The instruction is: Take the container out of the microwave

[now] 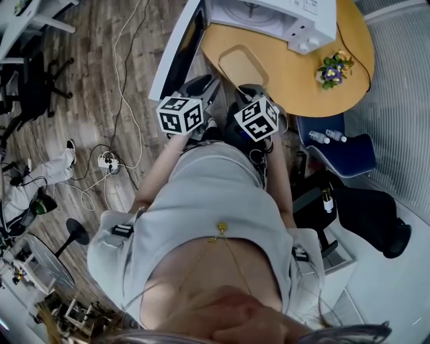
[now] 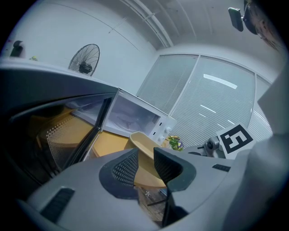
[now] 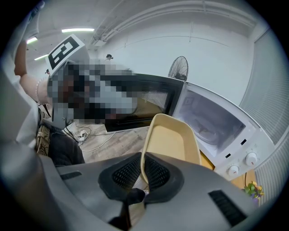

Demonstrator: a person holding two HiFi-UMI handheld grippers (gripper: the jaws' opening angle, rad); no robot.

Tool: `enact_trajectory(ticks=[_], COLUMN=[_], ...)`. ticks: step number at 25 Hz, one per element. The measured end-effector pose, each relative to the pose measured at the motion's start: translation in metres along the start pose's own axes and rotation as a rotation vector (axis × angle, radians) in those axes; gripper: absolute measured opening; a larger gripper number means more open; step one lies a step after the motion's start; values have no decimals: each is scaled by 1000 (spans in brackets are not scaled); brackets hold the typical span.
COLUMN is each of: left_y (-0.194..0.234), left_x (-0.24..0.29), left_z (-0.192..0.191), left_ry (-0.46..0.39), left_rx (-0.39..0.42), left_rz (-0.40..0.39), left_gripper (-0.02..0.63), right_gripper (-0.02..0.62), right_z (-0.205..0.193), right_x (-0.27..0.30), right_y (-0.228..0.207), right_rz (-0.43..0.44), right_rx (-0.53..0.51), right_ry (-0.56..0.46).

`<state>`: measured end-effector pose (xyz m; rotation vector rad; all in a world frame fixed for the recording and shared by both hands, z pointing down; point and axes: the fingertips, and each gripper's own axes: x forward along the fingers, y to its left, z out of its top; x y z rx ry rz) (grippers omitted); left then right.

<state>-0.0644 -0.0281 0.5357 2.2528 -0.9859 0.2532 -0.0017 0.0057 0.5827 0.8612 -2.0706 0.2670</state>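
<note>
The beige container (image 1: pixel 242 65) is outside the white microwave (image 1: pixel 282 17) and appears to rest on the round wooden table (image 1: pixel 289 77). My right gripper (image 3: pixel 142 173) is shut on the container's (image 3: pixel 174 140) near rim, which shows thin between the pads. In the head view the right gripper (image 1: pixel 250 89) sits at the container's near edge. My left gripper (image 2: pixel 145 164) is open with nothing between its pads, and the container (image 2: pixel 144 142) lies just beyond them. It hovers by the table's edge, left gripper (image 1: pixel 205 86) beside the open microwave door (image 1: pixel 176 50).
The microwave (image 3: pixel 216 122) stands open and its door (image 3: pixel 149 101) swings out over the floor. A small pot of flowers (image 1: pixel 334 69) stands on the table's right side. A blue chair (image 1: pixel 336 151) with bottles is at the right. Cables (image 1: pixel 107 161) lie on the wooden floor.
</note>
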Motion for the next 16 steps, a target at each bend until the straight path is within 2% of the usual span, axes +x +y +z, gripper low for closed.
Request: enact_trajectory(ticks=[16], left_y=[-3], left_x=[10], left_z=[-2], left_ry=[24], left_rx=[-8], left_rz=[-15], left_gripper=[123], right_gripper=[32], right_z=[1], right_x=[5], right_y=[-7], right_rz=[5], right_rx=[6], right_ry=[10])
